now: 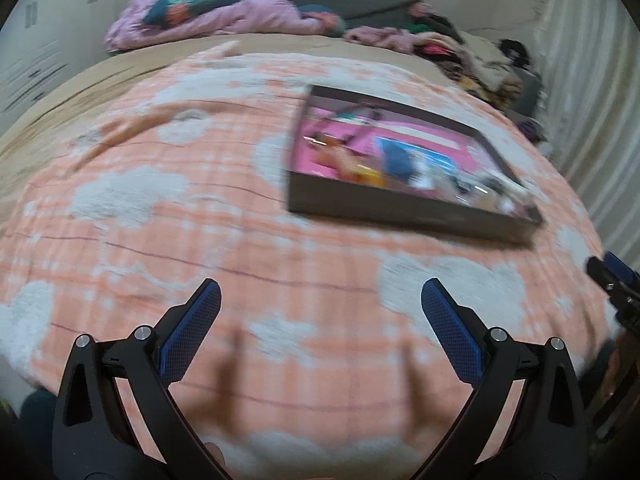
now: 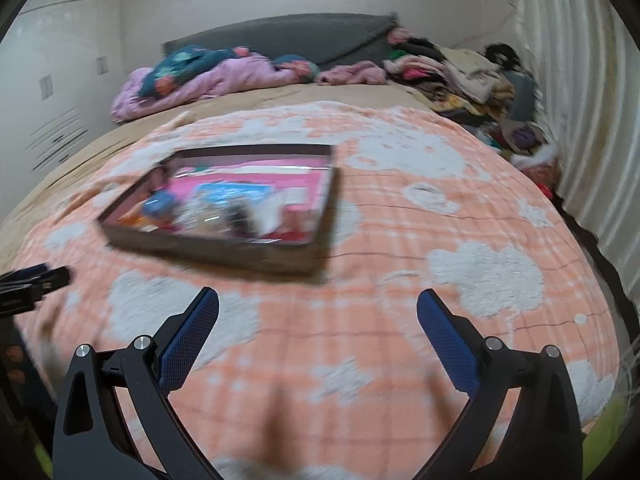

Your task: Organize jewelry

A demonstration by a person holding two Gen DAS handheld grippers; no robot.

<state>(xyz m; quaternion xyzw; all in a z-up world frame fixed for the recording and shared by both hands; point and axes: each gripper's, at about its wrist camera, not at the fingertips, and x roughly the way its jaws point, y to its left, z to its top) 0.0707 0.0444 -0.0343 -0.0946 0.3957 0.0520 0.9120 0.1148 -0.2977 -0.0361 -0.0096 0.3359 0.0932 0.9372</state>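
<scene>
A shallow dark box (image 1: pixel 400 204) (image 2: pixel 208 246) with a pink lining lies on an orange and white blanket (image 1: pixel 200 216) (image 2: pixel 400 280) that covers a bed. Blurred small items, blue, yellow and white, fill the box. My left gripper (image 1: pixel 320 292) is open, with nothing between its blue pads, and hovers above the blanket short of the box, which lies ahead and to its right. My right gripper (image 2: pixel 318 300) is open too and holds nothing; the box lies ahead and to its left. Each gripper's tip shows at the edge of the other's view, the right gripper (image 1: pixel 612 272) and the left gripper (image 2: pixel 36 278).
Crumpled pink and teal bedding (image 1: pixel 224 16) (image 2: pixel 224 72) and a grey headboard cushion (image 2: pixel 304 36) lie at the bed's far end. A pile of clothes (image 1: pixel 472 60) (image 2: pixel 472 80) sits at the far right against a ribbed wall (image 2: pixel 568 80). A white wardrobe (image 2: pixel 60 60) stands to the left.
</scene>
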